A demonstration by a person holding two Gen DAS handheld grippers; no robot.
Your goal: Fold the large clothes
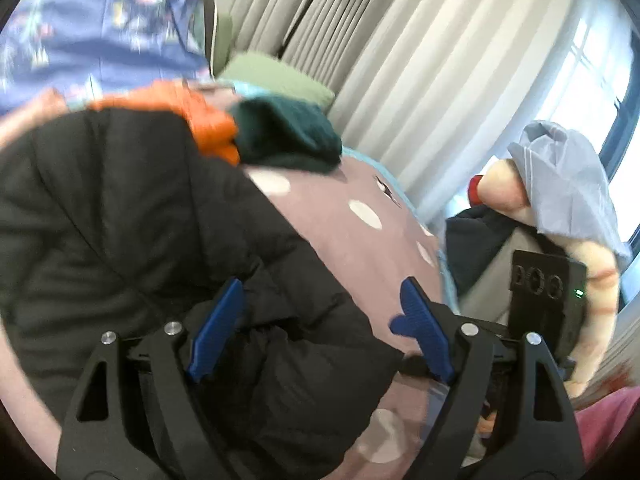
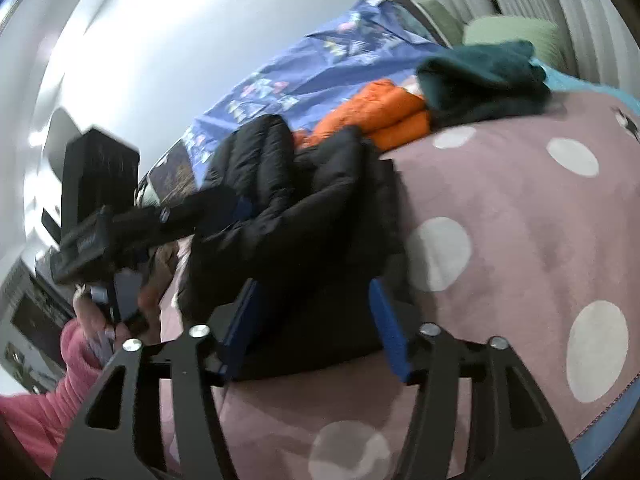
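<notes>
A black puffer jacket lies bunched on a mauve blanket with white dots; it also shows in the right wrist view. My left gripper is open, its blue fingers spread over the jacket's lower edge. My right gripper is open, with its blue fingers on either side of the jacket's near edge. The left gripper's body also shows in the right wrist view, at the jacket's left side. The right gripper's body shows in the left wrist view.
An orange garment and a dark teal one lie folded at the far end of the blanket. A blue patterned sheet and green pillows lie behind. Grey curtains hang to the right.
</notes>
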